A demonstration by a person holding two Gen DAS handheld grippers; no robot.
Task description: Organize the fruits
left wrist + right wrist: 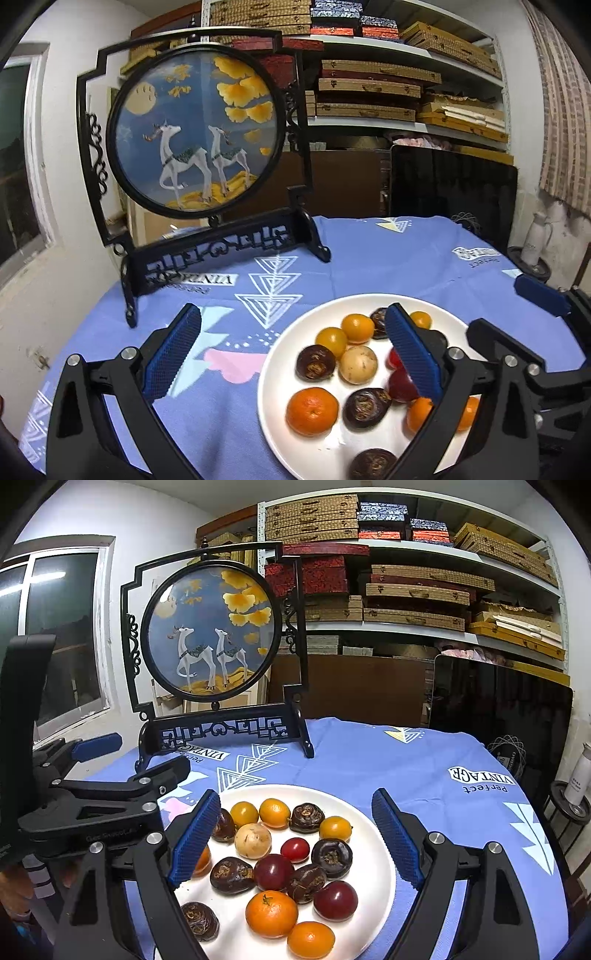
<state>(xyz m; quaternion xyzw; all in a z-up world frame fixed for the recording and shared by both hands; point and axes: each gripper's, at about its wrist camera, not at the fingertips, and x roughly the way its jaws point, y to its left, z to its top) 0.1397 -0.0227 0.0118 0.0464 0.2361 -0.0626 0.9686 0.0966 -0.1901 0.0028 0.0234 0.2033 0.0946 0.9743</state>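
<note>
- The fruits (273, 864) are heaped on a white plate (373, 849) set on a blue cloth (369, 760).
- The left gripper (291, 354) is held wide open and empty, above the plate's left edge.
- The right gripper (299, 838) is spread open over the plate, nothing gripped.
- A framed deer screen (210, 627) is stood behind.

2 wrist views, close above table, facing shelves, sharing white plate (280, 369) (376, 849), deer screen (195, 136) (210, 631)
</note>
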